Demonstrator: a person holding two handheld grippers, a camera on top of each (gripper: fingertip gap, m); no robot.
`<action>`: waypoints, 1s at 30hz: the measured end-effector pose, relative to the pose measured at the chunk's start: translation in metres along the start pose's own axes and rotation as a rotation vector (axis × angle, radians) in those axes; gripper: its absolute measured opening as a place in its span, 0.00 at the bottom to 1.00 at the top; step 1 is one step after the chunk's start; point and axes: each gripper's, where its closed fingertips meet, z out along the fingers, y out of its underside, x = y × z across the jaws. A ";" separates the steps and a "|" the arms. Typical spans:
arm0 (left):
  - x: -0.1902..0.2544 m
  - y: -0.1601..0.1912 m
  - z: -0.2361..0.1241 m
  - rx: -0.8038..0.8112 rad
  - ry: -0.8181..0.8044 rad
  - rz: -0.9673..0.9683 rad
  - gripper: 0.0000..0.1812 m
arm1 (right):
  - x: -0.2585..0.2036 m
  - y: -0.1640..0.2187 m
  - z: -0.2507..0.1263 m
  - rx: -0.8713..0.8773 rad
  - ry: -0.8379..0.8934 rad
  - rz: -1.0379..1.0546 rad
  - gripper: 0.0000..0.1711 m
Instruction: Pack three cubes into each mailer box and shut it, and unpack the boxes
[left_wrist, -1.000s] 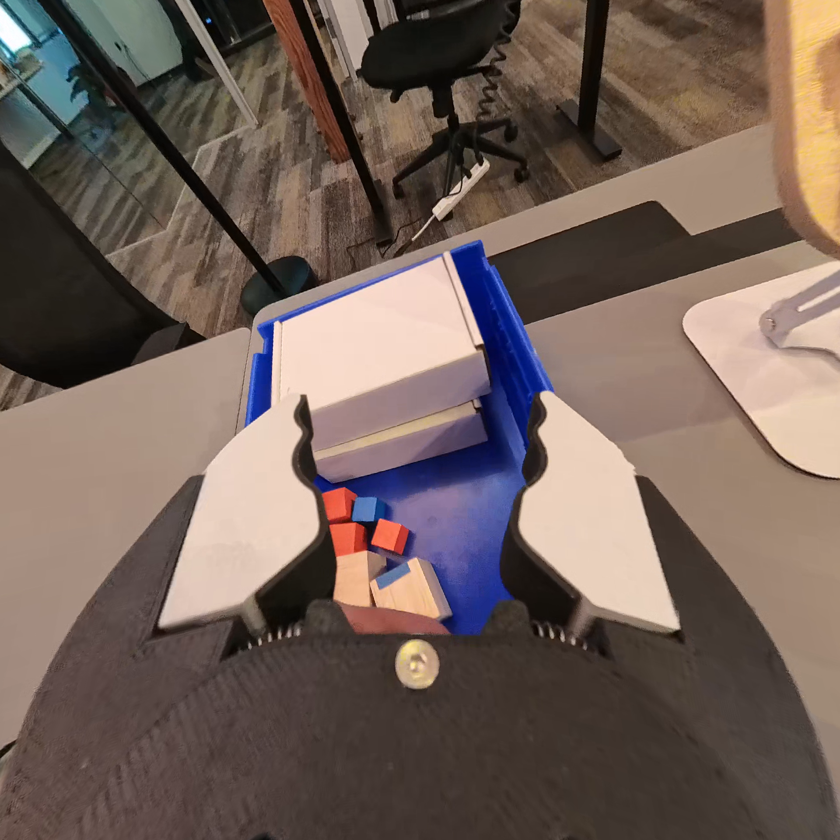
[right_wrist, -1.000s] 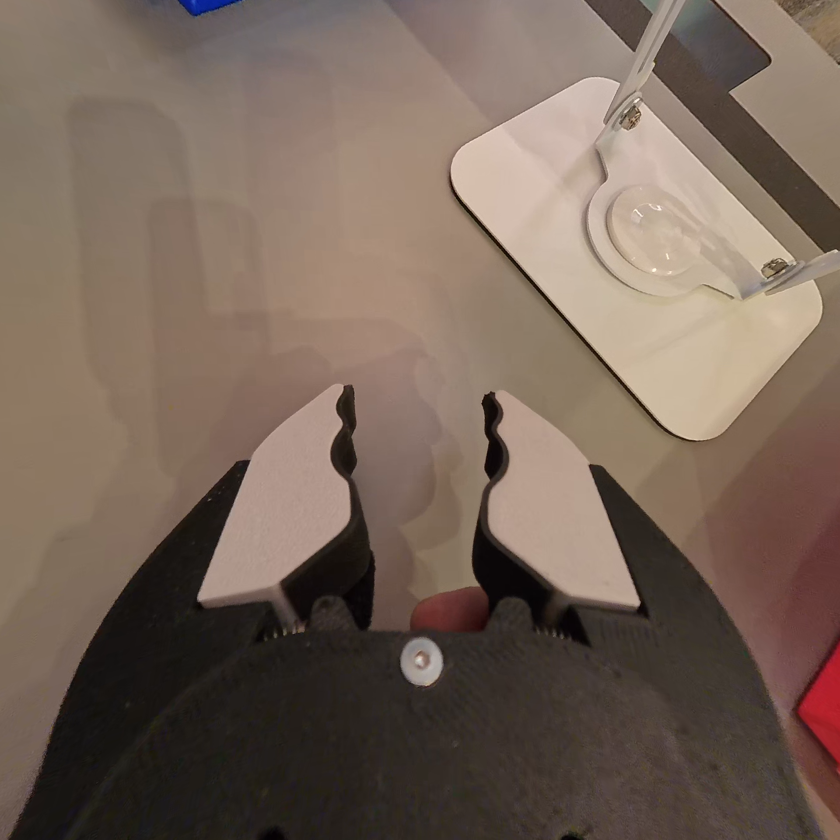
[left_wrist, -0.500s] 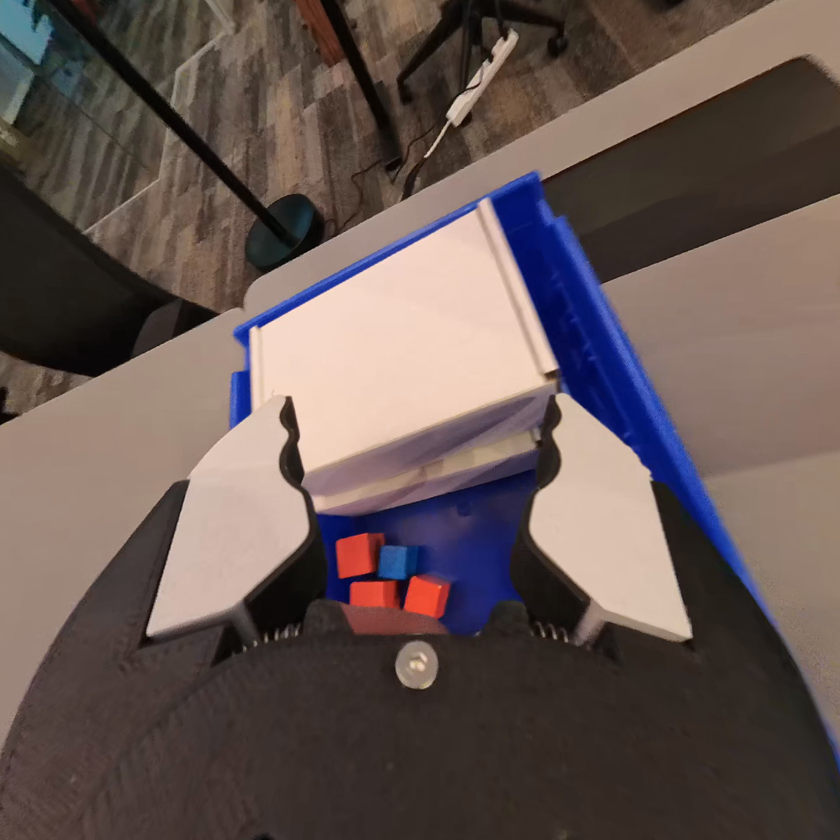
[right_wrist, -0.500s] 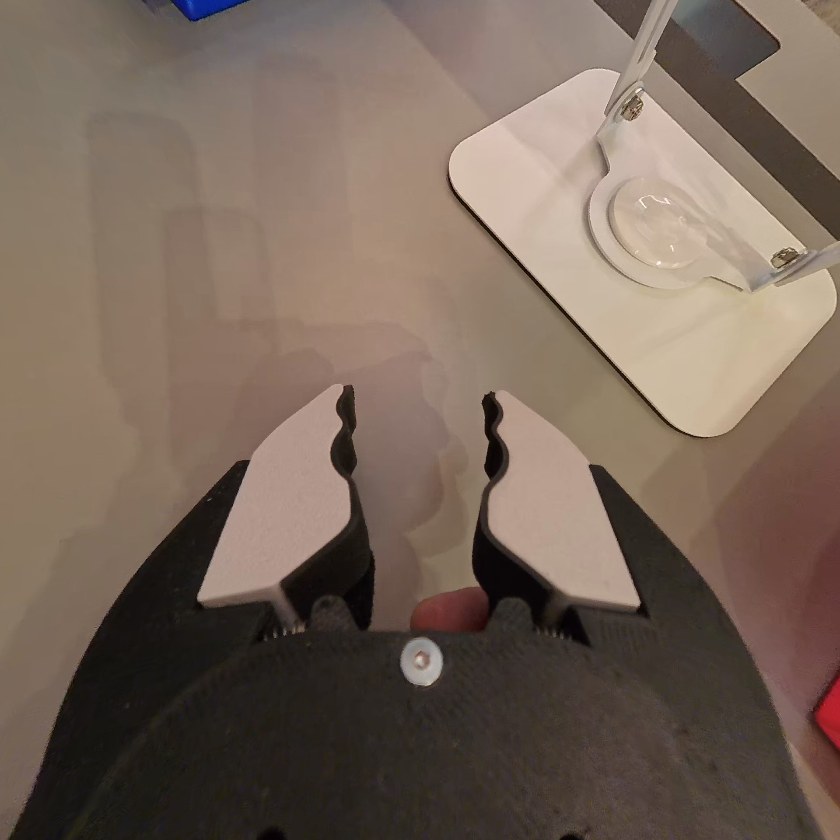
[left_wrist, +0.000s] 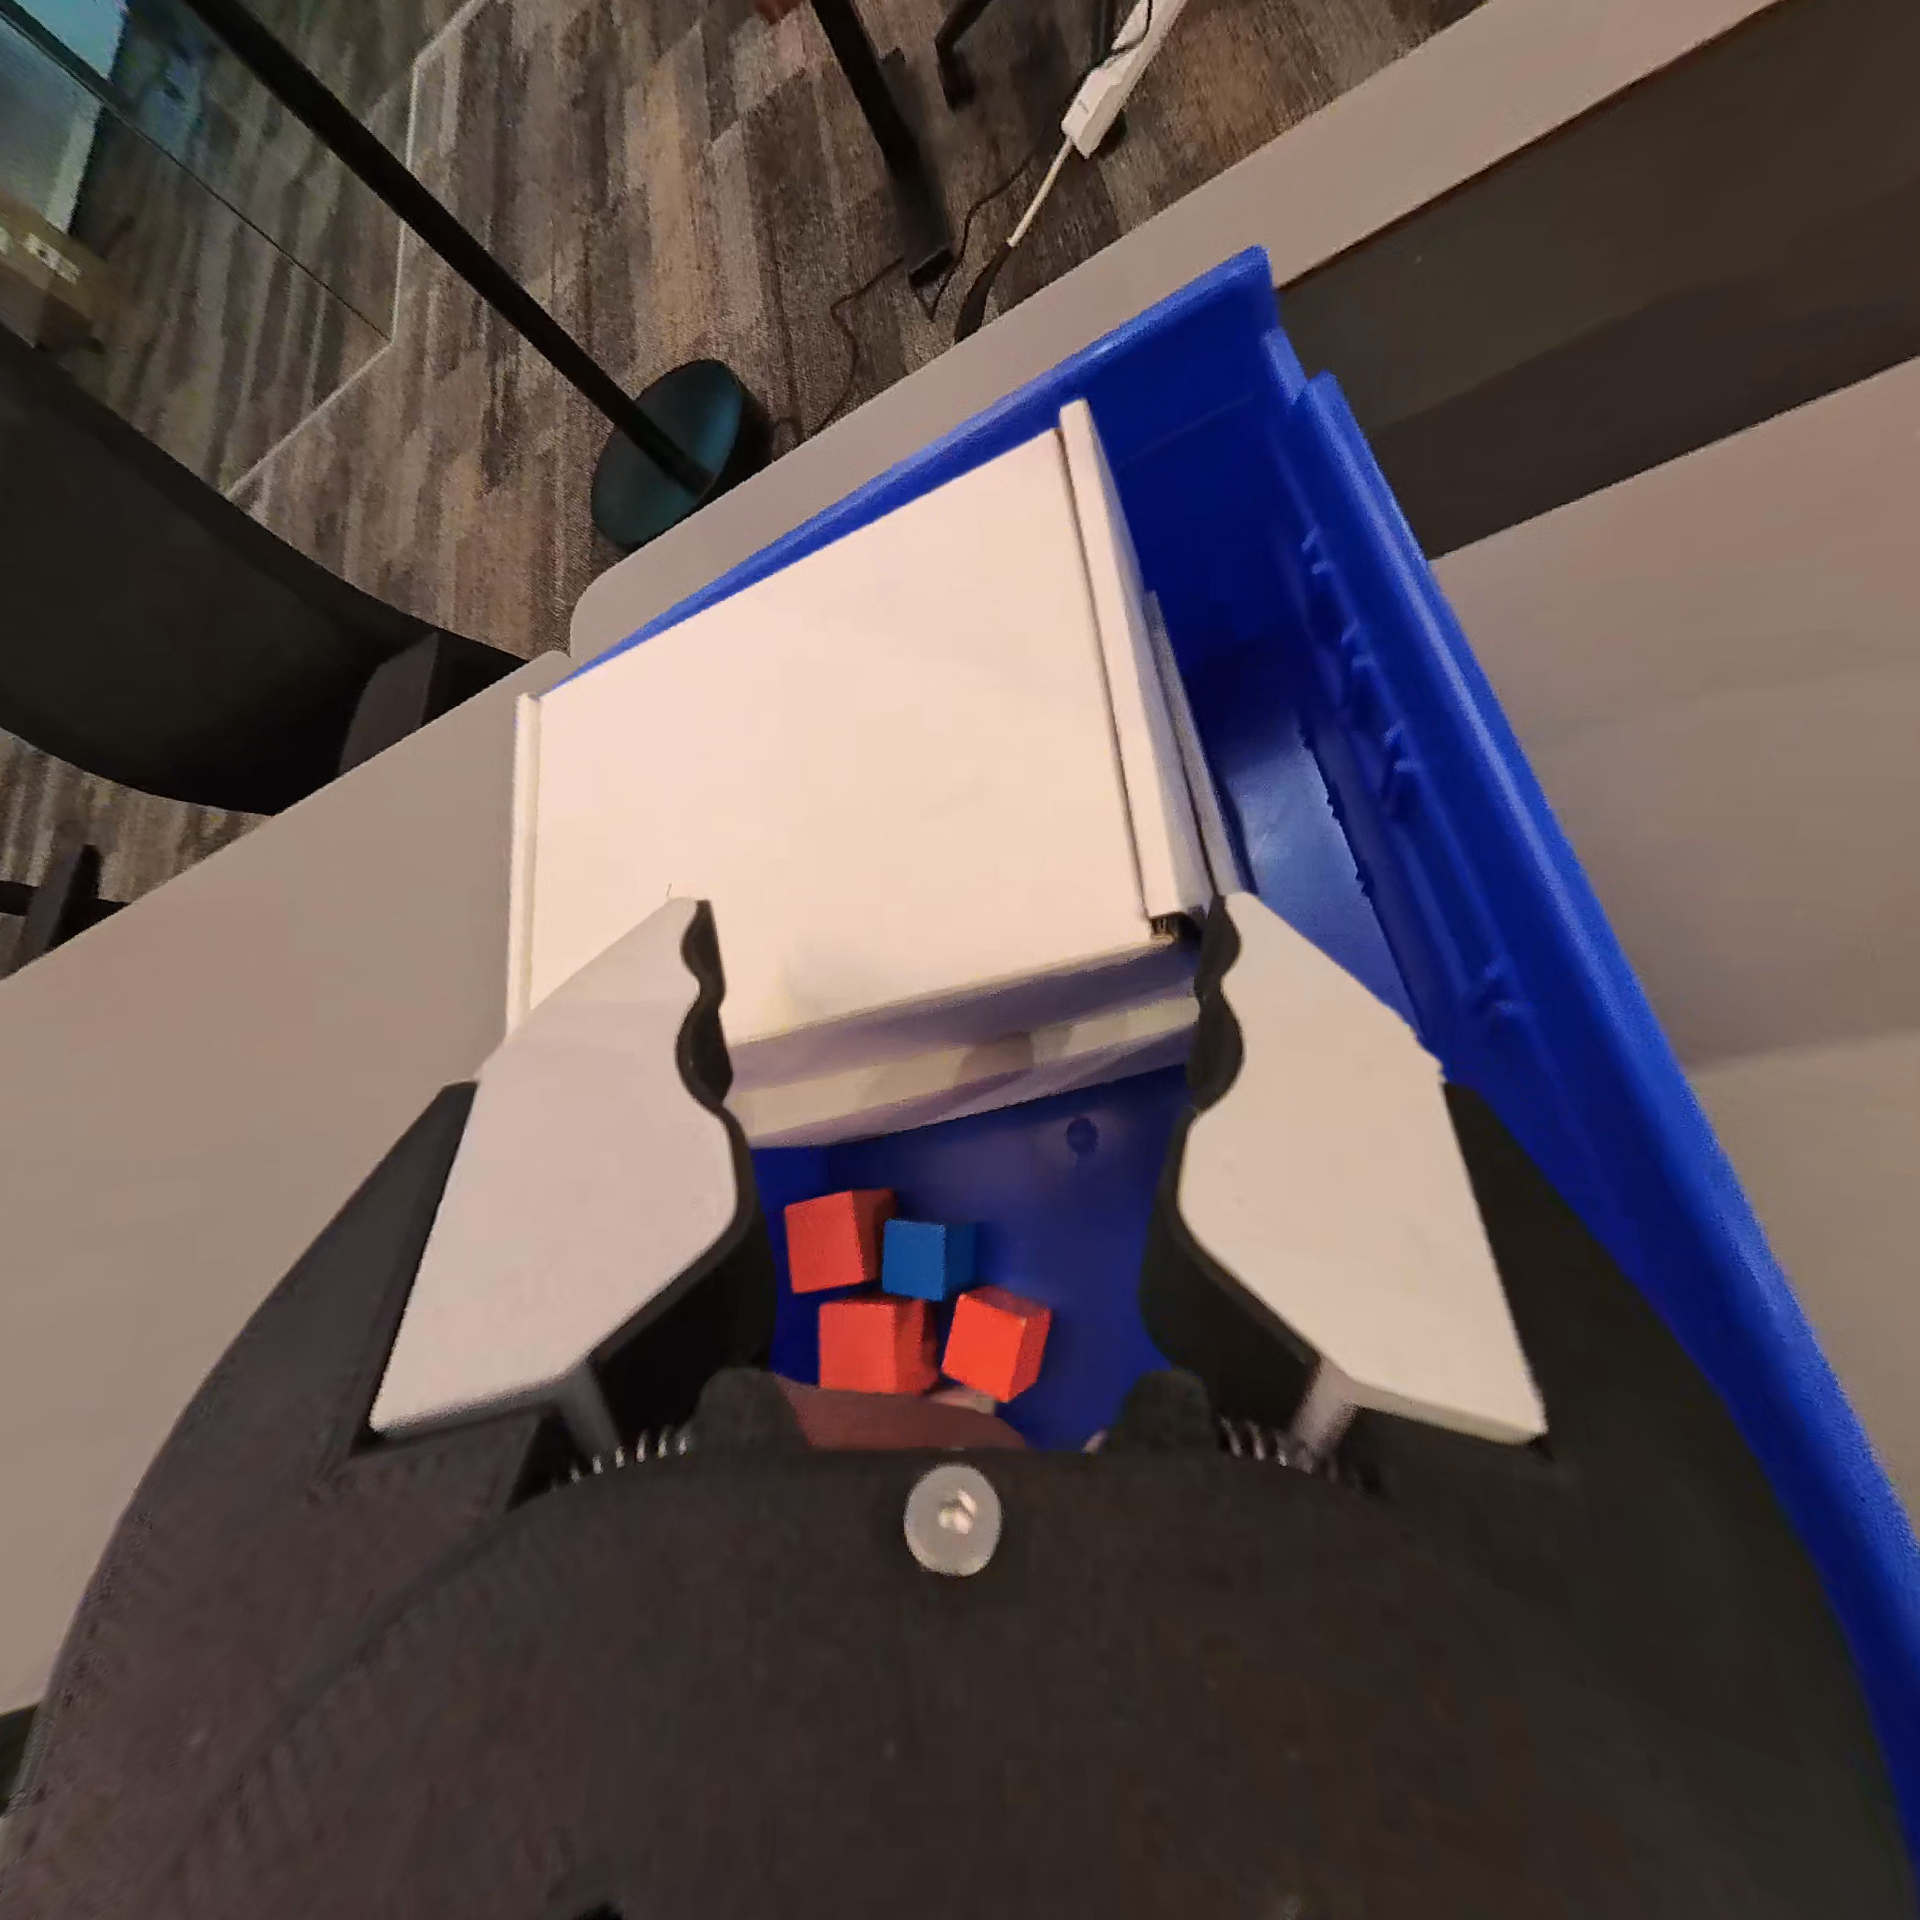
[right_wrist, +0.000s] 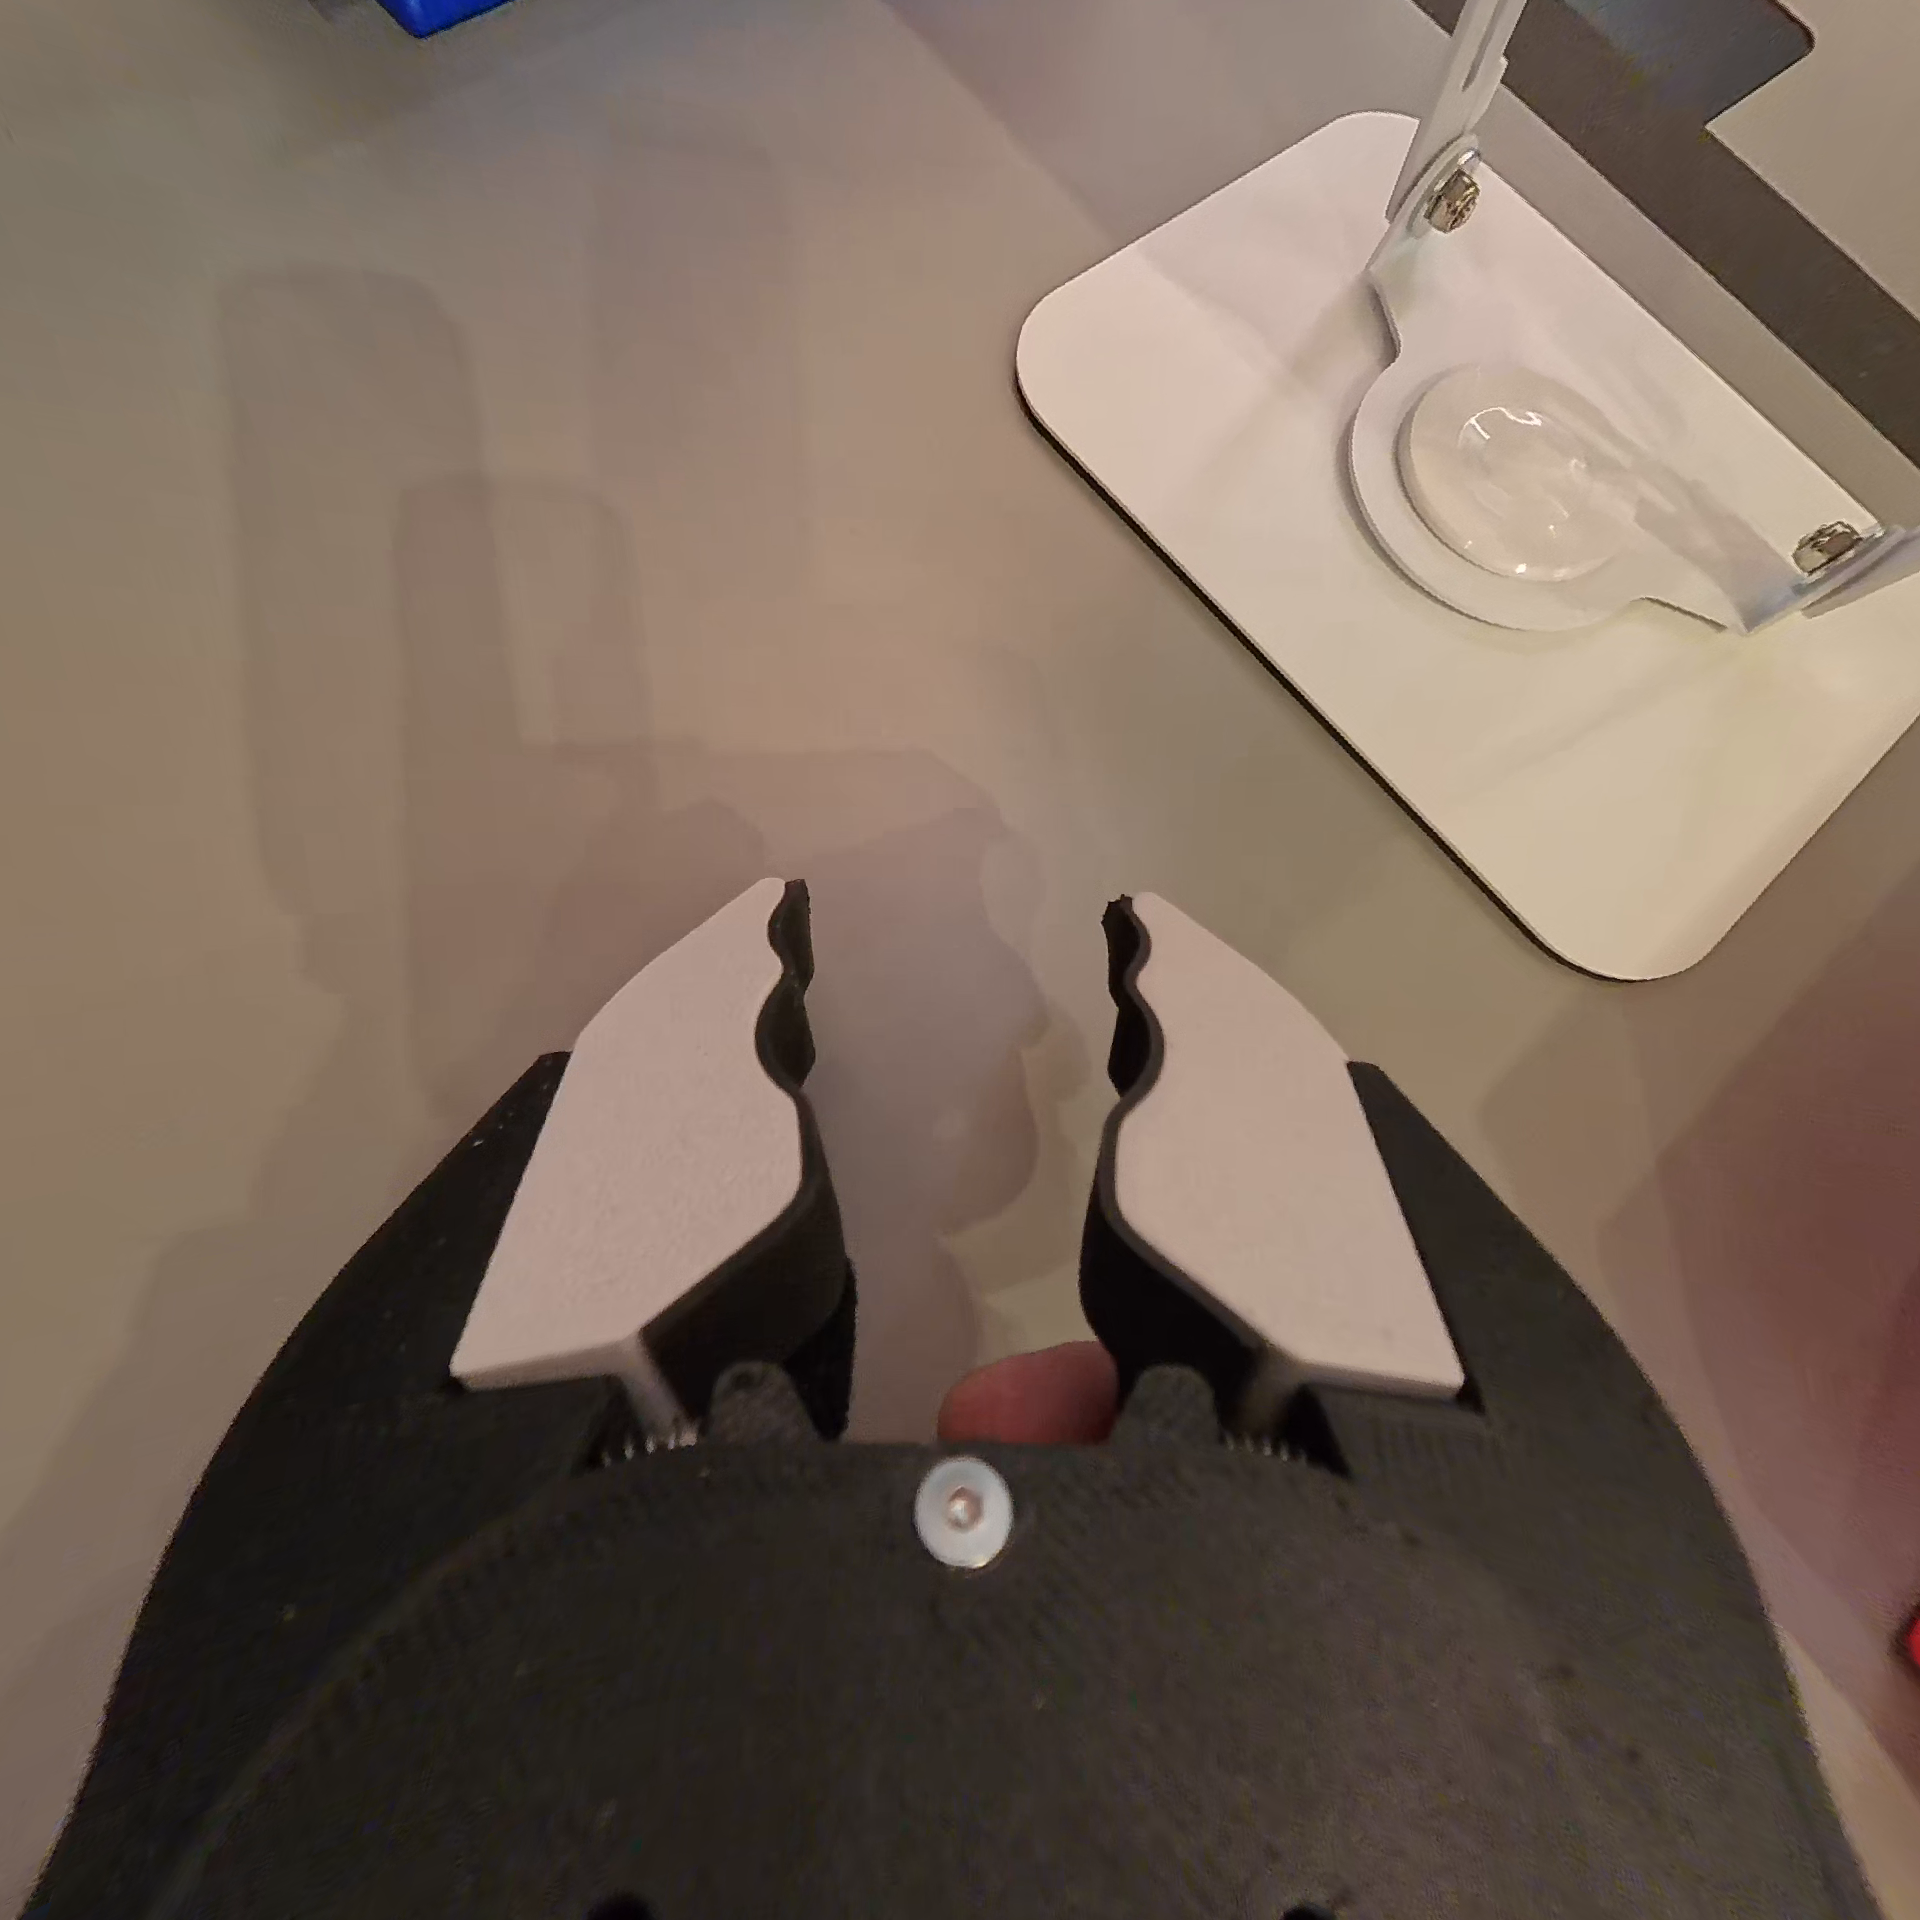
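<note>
Two shut white mailer boxes (left_wrist: 831, 748) lie stacked at the far end of a blue bin (left_wrist: 1455, 831). Three red cubes (left_wrist: 836, 1236) and one blue cube (left_wrist: 928, 1257) lie on the bin floor in front of them. My left gripper (left_wrist: 956, 925) is open wide, low over the near edge of the top box. Its right fingertip (left_wrist: 1216, 935) is at the box's near right corner, and its left fingertip overlaps the box top. I cannot tell whether either touches. My right gripper (right_wrist: 956, 904) is open and empty above the bare grey table (right_wrist: 520, 520).
A white stand base with a clear dome (right_wrist: 1486, 488) sits to the right of my right gripper. A corner of the blue bin (right_wrist: 416, 16) shows at the top left of the right wrist view. Beyond the table's far edge is floor with a black post base (left_wrist: 675, 447). The blue cube (left_wrist: 928, 1257) is about 12 cm from my left fingertips and 45 cm from my right.
My left gripper has moved forward and down to the stacked boxes, staying open. The wooden blocks near the cubes have left its view. My right gripper has barely shifted.
</note>
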 end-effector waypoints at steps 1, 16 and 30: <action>-0.001 0.002 -0.003 -0.014 -0.004 0.026 0.49 | 0.000 0.000 0.000 -0.001 0.001 0.001 0.32; 0.007 0.032 -0.029 -0.041 -0.107 0.424 0.55 | 0.000 0.000 -0.002 0.000 -0.001 0.006 0.32; 0.024 0.025 -0.010 0.107 -0.345 0.818 0.33 | 0.002 -0.002 -0.003 0.006 0.005 0.007 0.32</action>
